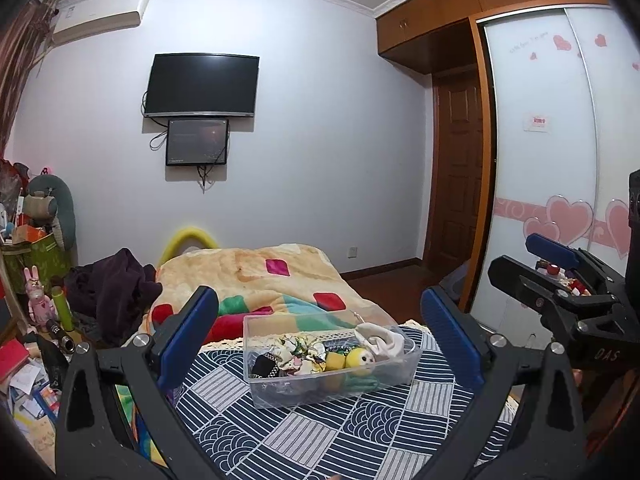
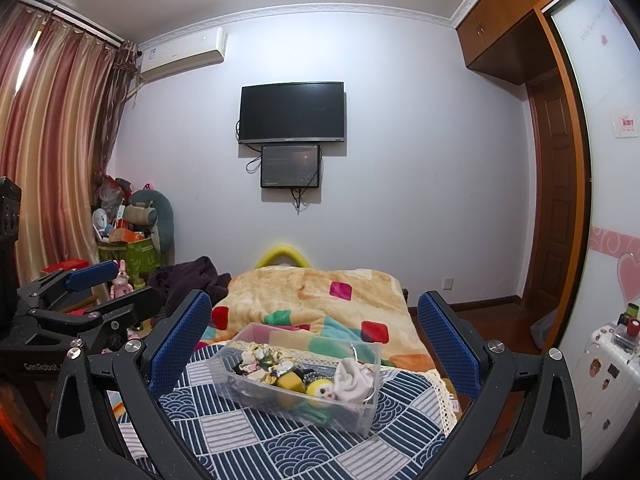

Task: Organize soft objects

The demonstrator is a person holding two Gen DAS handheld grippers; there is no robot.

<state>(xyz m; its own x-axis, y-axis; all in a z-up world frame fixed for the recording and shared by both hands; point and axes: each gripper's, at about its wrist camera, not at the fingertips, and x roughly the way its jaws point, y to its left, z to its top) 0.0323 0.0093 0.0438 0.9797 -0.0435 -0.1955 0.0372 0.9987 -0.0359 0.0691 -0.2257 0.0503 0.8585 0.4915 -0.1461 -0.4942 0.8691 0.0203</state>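
A clear plastic box (image 1: pixel 280 390) (image 2: pixel 360 412) stands on a blue-and-white patterned cloth (image 1: pixel 320 436) (image 2: pixel 248 432) on the bed. It holds soft things: a yellow doll (image 1: pixel 357 358) (image 2: pixel 321 392), a white cloth (image 1: pixel 380 340) (image 2: pixel 354 376), a yellow sponge block (image 2: pixel 291 382) and scrunchies (image 1: pixel 296 354). My left gripper (image 1: pixel 320 320) is open and empty, held above and short of the box. My right gripper (image 2: pixel 316 320) is open and empty, likewise short of the box. Each gripper shows at the edge of the other's view.
A patchwork orange blanket (image 1: pixel 256 272) (image 2: pixel 320 288) covers the bed beyond the box, with dark clothing (image 1: pixel 116 288) at its left. Clutter and toys (image 1: pixel 36 240) stand on the left. A wardrobe (image 1: pixel 552 140) and a white suitcase (image 2: pixel 604 368) are on the right.
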